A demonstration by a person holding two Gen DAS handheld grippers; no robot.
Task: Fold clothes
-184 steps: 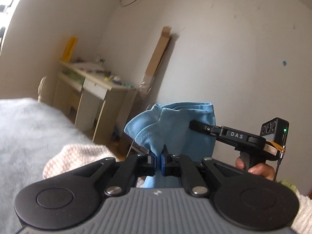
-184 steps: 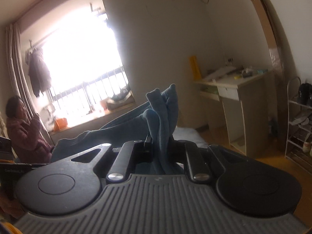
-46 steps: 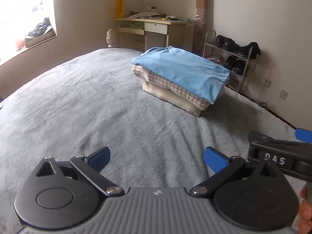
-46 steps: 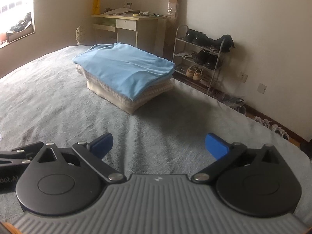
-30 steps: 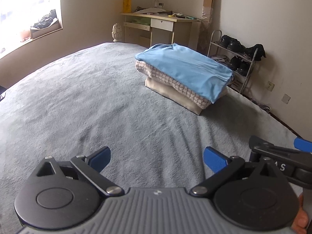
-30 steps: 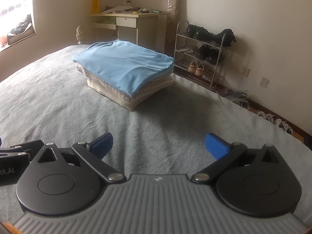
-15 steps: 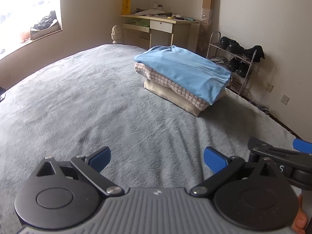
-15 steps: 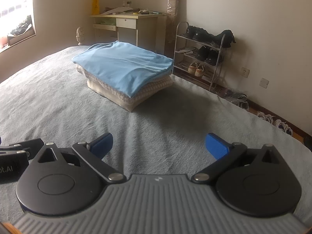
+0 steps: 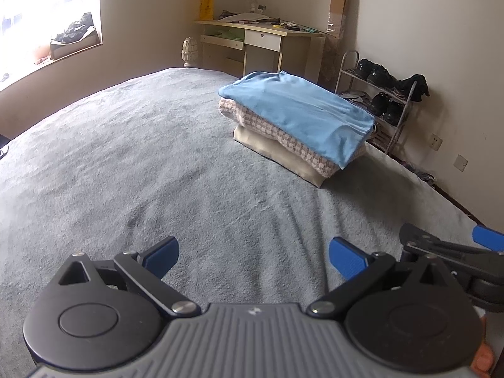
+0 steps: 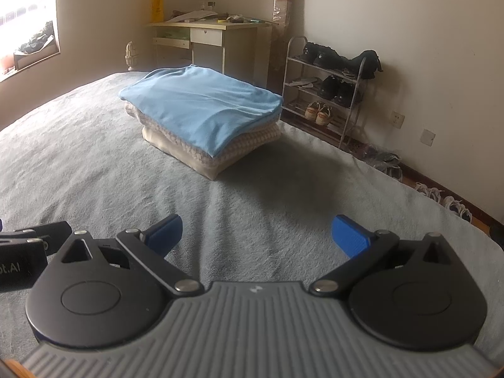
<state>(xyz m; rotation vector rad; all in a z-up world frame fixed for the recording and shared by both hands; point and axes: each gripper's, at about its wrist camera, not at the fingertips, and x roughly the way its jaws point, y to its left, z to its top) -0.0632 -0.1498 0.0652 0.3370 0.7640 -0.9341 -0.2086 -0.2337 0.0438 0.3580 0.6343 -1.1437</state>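
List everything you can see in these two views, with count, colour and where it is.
Blue folded garment: one, light blue, top of the stack.
Checked folded cloth: one, pink-white, under the blue one.
Cream folded item: one, bottom of the stack.
Bed cover: one, grey, under the stack.
Desk: one, pale wood, far wall.
Shoe rack: one, metal, with shoes, right wall.
Yellow box: one, on the desk.
Left gripper: open, empty.
Right gripper: open, empty.
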